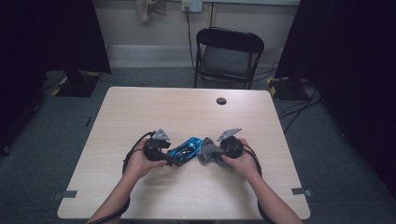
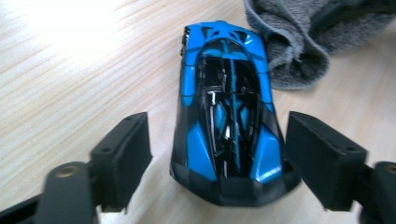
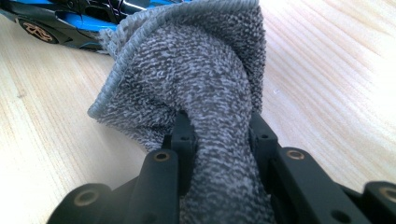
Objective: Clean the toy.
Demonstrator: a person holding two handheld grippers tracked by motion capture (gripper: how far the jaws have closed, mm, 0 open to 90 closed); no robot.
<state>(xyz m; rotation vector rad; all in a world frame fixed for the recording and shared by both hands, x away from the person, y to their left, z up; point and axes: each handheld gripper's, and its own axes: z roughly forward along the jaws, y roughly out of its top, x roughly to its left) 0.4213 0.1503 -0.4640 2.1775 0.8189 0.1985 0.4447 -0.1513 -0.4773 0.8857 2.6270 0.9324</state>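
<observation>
Blue toy car [image 2: 227, 112] sits mid-tabletop [image 1: 140, 107], its tail between the left hand-held gripper [image 2: 217, 161], whose jaws stand apart, clear of its sides. The right hand-held gripper [image 3: 219, 140] pinches a grey cloth [image 3: 196, 79] just right of it, likely ready for wiping.

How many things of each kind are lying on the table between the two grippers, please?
Blue toy car: 1
Grey cloth: 1
Total: 2
</observation>
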